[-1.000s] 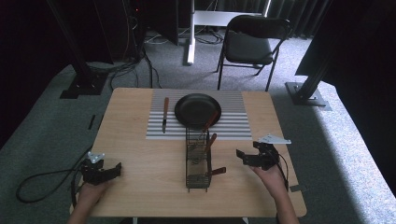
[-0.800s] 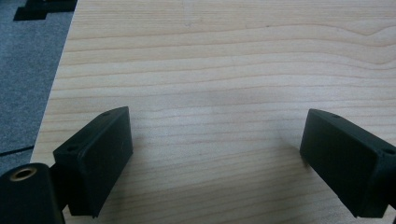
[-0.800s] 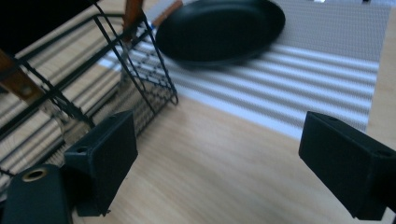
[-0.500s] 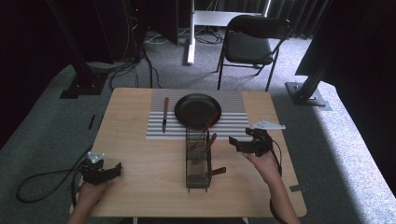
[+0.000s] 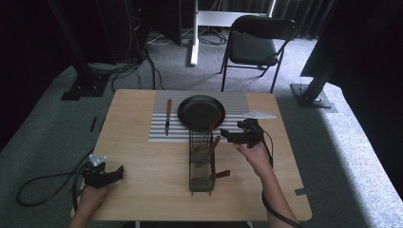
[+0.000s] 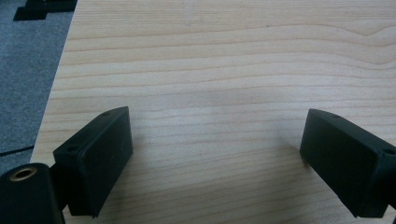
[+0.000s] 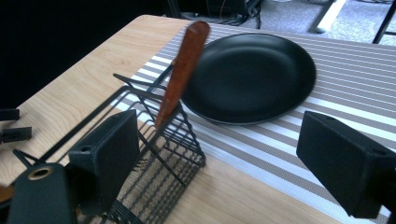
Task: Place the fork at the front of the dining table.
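Nothing is gripped yet: the right gripper (image 7: 210, 163), jaws spread, faces the wooden-handled utensil (image 7: 183, 70) leaning in the wire rack (image 7: 154, 154) just ahead of its left jaw, while the left gripper (image 6: 215, 158) idles with jaws spread over bare desk (image 6: 224, 70).

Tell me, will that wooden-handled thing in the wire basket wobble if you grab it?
Probably. The wooden handle leans loosely against the wire basket, so it may swing. It looks stiff and smooth, perhaps slippery. The open right gripper is close.

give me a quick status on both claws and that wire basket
Right claw open, empty, beside the wire basket, facing a wooden-handled utensil standing in it. Left claw open, over bare table. Black plate close behind the handle.
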